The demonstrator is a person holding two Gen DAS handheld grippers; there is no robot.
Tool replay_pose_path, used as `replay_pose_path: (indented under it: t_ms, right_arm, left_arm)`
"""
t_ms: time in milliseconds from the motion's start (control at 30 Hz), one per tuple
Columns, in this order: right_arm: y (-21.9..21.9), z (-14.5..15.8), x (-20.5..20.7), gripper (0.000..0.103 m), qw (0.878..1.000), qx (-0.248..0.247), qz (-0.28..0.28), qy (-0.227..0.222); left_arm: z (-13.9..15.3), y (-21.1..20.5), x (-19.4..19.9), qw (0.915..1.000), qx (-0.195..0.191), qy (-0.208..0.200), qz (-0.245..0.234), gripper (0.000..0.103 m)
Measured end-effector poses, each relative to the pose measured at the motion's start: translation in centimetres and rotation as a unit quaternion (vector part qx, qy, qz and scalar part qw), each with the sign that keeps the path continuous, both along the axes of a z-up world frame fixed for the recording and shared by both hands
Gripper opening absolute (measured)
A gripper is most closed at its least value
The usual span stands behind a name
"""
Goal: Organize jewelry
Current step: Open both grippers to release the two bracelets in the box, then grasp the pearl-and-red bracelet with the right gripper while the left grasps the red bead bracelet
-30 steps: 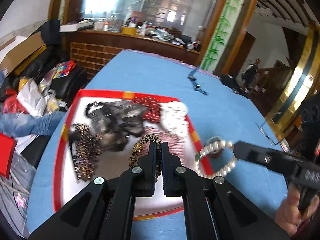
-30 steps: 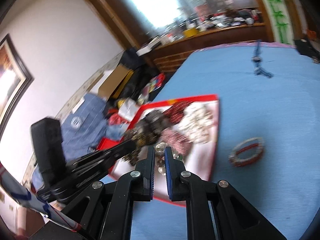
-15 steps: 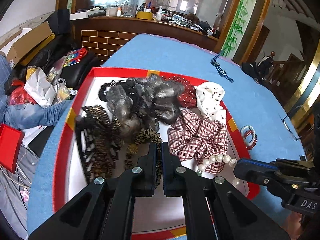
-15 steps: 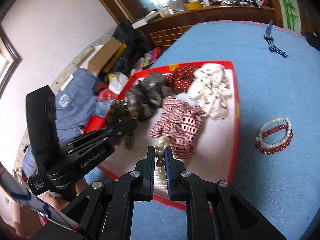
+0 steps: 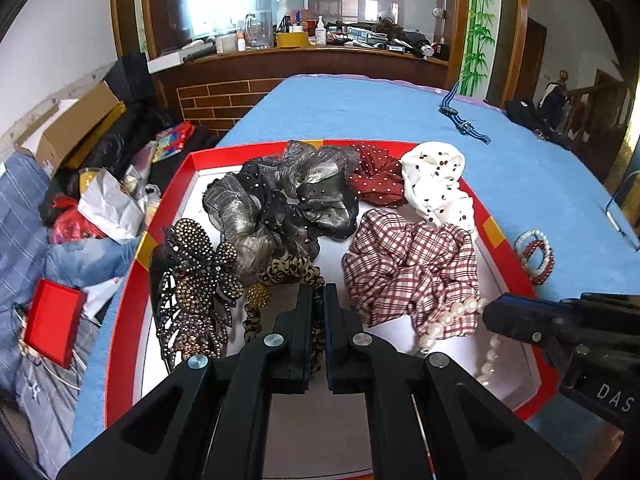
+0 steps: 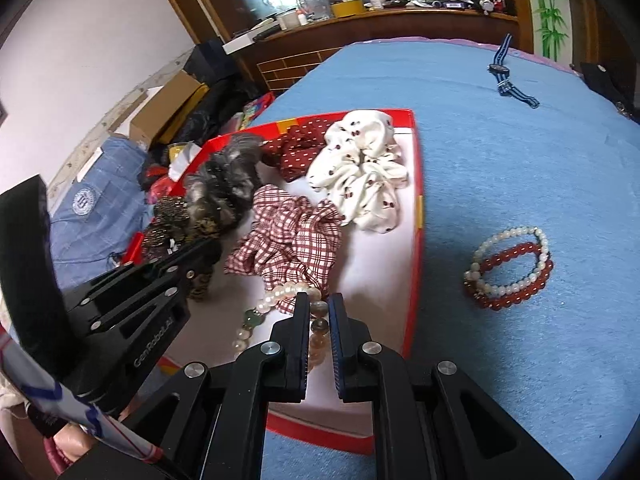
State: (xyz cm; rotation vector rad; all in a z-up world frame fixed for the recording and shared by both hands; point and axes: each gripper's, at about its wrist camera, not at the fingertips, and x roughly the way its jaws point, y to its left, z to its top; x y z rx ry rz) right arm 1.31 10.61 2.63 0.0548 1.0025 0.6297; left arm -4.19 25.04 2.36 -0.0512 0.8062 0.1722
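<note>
Matt, nubbly blue cloth over the table [image 6: 520,160]. Glossy red card rim on the tray [image 5: 172,200] — smooth white inside. Soft woven check on the plaid scrunchie [image 5: 408,272]; metallic sheen on the grey gauze scrunchie [image 5: 280,196]. Lustrous pearl bracelet [image 6: 280,294] — polished beads.

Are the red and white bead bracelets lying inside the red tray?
No, the bead bracelets lie on the blue cloth, outside the red tray.
</note>
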Motion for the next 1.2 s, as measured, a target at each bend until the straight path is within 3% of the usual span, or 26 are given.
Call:
replay_pose_path:
  t_ms: [800, 967, 1100, 1200]
  right_arm:
    - [-0.7, 0.7, -0.2, 0.012, 1.0, 0.016, 0.007, 0.015]
    - [-2.3, 2.3, -0.4, 0.012, 0.999, 0.038, 0.004, 0.009]
    - [-5.1, 3.9, 0.7, 0.012, 0.999, 0.04, -0.034, -0.009]
    - [-8.2, 3.9, 2.8, 0.011, 0.996, 0.025, -0.08, 0.003]
  left_arm:
    - [1.0, -0.7, -0.8, 0.9986, 0.045, -0.021, 0.016, 0.007]
    - [1.6, -0.6, -1.1, 0.9984, 0.044, -0.028, 0.019, 0.018]
    - [2.8, -0.5, -1.6, 0.9985, 0.032, -0.04, 0.016, 0.018]
    - [3.8, -0.5, -2.1, 0.9983, 0.023, -0.053, 0.012, 0.019]
